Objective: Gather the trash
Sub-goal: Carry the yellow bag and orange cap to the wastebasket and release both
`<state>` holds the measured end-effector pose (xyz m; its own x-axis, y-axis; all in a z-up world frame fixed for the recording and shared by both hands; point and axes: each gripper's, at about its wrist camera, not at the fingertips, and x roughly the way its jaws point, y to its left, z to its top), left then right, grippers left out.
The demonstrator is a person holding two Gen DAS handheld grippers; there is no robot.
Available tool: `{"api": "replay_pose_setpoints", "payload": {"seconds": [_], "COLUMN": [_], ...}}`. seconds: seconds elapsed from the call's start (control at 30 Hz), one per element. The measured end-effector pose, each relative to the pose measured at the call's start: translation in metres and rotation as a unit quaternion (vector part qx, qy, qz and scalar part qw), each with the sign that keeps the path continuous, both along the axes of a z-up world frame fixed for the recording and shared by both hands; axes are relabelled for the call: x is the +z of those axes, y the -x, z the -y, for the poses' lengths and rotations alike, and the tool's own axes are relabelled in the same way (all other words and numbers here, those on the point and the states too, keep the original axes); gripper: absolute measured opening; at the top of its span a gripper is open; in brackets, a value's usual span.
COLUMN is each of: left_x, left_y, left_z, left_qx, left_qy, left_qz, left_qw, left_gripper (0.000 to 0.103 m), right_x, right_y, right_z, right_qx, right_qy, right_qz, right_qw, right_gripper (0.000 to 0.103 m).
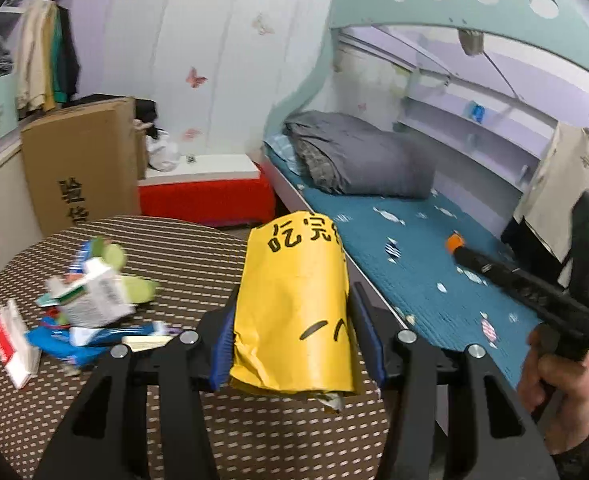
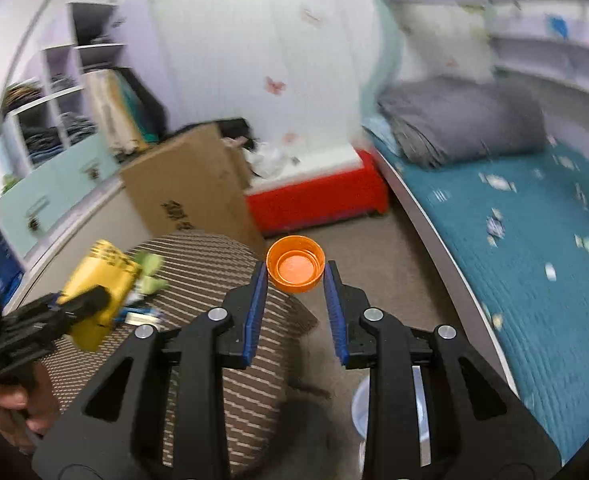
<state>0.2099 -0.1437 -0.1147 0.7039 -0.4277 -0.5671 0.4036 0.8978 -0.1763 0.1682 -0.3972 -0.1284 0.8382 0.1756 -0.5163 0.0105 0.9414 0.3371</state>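
Left jaws clamping yellow bag [image 1: 294, 304] printed 吃完, cardboard box [image 1: 80, 164] 验货

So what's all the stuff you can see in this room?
Paper bag: one, yellow, between the left gripper's pads.
Bottle cap: one, orange, between the right gripper's pads.
Litter pile: several boxes and wrappers, white, blue, green, on the table.
Table: one, round, brown striped cloth.
Cardboard box: one, brown, behind the table.
Bench: one, red, by the wall.
Bed: one, teal sheet, right.
Duvet: one, grey, folded, on the bed.
Left gripper: black, blue pads.
Right gripper: black, blue pads.
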Motion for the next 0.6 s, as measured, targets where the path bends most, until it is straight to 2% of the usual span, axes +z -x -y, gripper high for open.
{"api": "replay_pose_setpoints", "payload": {"seconds": [0.23,0.53,0.57,0.6], "left_x": [-0.023,-0.063,-0.068,-0.075], "left_y": [-0.018,-0.047,-0.05,-0.054], "left_z": [0.058,0.126,0.133,0.142], "left_qx": [-0.046,-0.089,-0.093,-0.098], "left_qy": [-0.018,-0.054,-0.059,-0.065], "left_qz": [-0.029,-0.081,-0.088,-0.096], "left_qw": [0.9984,0.9912,0.99,0.9883], "left_gripper": [0.052,0.052,0.052,0.052], "right_x": [-0.084,-0.193,-0.207,-0.218], "right_y": [-0.021,-0.048,-0.051,-0.053], "right_z": [0.047,0.098,0.104,0.109], "right_qx": [-0.041,-0.079,-0.083,-0.089], "right_qy": [-0.046,-0.109,-0.119,-0.132], "right_qz": [-0.097,-0.192,-0.205,-0.218], "right_qw": [0.993,0.972,0.968,0.963], "right_gripper": [0.029,0.03,0.032,0.051]}}
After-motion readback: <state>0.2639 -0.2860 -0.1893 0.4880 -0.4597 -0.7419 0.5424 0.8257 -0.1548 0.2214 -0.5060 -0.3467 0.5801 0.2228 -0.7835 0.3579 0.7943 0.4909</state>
